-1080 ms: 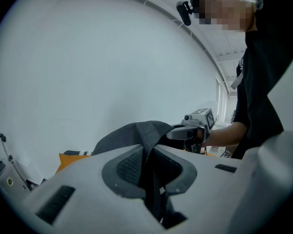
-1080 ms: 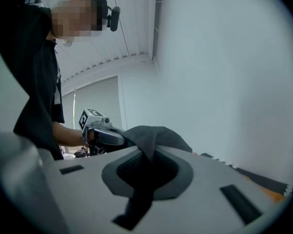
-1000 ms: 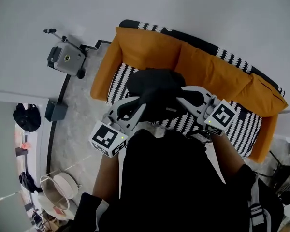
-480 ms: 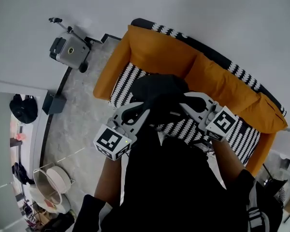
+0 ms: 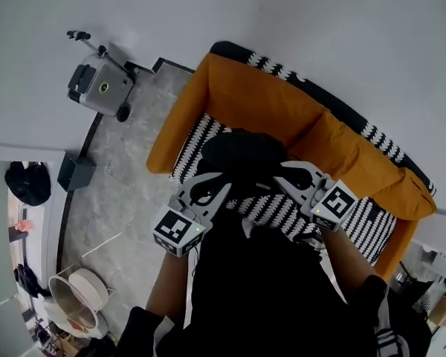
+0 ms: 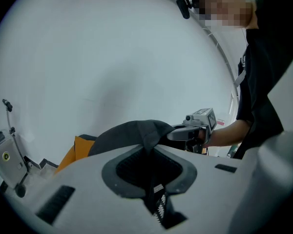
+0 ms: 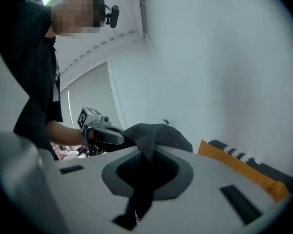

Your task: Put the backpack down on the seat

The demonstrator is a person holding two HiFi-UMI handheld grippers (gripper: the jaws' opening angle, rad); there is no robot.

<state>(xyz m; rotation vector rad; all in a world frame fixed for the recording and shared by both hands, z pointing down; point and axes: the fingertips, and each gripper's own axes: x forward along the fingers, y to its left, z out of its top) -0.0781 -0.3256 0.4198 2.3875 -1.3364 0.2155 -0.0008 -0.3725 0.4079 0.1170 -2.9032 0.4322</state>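
An orange sofa (image 5: 267, 103) stands against a pale wall (image 5: 320, 21) on a grey stone floor (image 5: 119, 169). The left gripper (image 6: 149, 155) has its jaws pinched on black fabric of the backpack (image 5: 241, 151), and the right gripper (image 7: 144, 162) likewise. The backpack hangs between them over the striped seat (image 5: 279, 208).

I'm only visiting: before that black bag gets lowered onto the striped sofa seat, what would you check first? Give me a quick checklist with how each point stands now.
1. Grip of the left tool on the backpack: ok, its jaws are shut on a fold of the black fabric.
2. Grip of the right tool on the backpack: ok, shut on the fabric too.
3. Backpack over the striped seat: ok in the head view.
4. Seat under the backpack free of other things: cannot tell, the bag hides it.
5. Backpack already touching the seat: cannot tell.
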